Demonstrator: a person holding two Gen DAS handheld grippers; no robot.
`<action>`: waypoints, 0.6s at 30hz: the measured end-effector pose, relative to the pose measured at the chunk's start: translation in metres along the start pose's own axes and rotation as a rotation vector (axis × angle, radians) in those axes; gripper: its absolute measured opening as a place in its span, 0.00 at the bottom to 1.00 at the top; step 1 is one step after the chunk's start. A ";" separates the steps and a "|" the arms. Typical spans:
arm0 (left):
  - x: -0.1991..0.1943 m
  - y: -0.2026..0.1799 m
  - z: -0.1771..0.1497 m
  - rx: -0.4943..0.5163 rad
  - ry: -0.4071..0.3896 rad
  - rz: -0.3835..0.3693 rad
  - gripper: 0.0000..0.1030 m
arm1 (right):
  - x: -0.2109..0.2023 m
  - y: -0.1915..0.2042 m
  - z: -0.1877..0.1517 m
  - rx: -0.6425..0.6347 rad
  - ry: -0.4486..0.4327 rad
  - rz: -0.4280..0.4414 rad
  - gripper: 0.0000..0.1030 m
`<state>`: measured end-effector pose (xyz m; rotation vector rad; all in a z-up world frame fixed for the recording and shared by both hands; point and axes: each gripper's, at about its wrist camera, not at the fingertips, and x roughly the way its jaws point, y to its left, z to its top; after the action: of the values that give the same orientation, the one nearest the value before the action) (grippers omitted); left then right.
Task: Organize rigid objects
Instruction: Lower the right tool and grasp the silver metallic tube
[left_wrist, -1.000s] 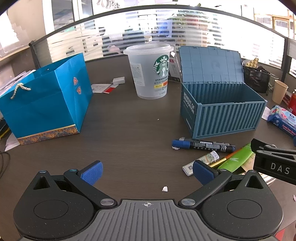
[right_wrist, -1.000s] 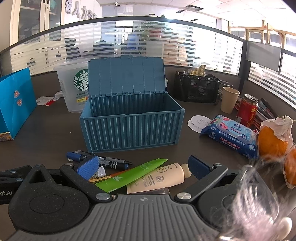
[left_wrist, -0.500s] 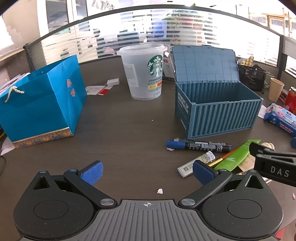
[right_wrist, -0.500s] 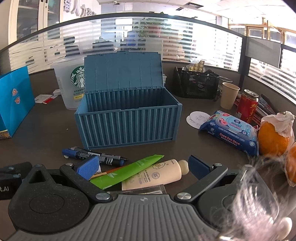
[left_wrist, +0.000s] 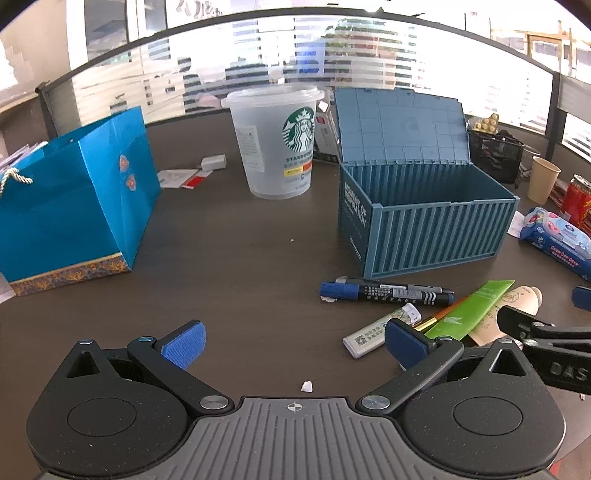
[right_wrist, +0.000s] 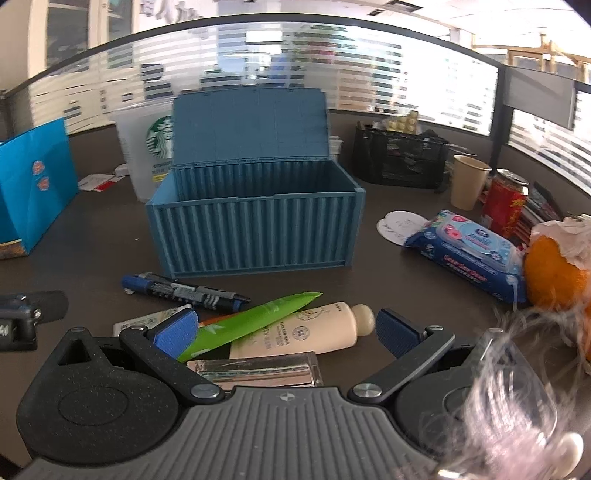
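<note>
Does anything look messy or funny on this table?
Yes. The blue container box stands open with nothing visible in it, while pens, a green tube, and a cream bottle lie jumbled in front of it. Tiny white scraps dot the table. Nothing looks spilled or broken.

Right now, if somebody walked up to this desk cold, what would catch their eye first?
Probably the blue container box, mid-desk with its lid open. Just in front of it lies a jumble: a blue marker, a green tube and a cream bottle, between the fingers of the open right gripper. The bright blue gift bag stands far left.
</note>
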<state>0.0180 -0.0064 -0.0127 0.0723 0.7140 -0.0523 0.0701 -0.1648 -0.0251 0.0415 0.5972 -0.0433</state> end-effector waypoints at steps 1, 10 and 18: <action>0.002 0.001 0.000 -0.005 0.007 -0.001 1.00 | -0.001 -0.002 0.000 0.001 -0.006 0.028 1.00; 0.016 0.007 0.001 -0.022 0.067 -0.022 0.99 | -0.020 -0.011 -0.006 -0.047 -0.112 0.156 1.00; 0.013 0.002 -0.002 -0.018 0.039 -0.046 0.85 | -0.018 -0.013 -0.013 -0.098 -0.102 0.172 1.00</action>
<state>0.0263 -0.0046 -0.0227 0.0400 0.7554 -0.0885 0.0478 -0.1762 -0.0260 -0.0042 0.4919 0.1498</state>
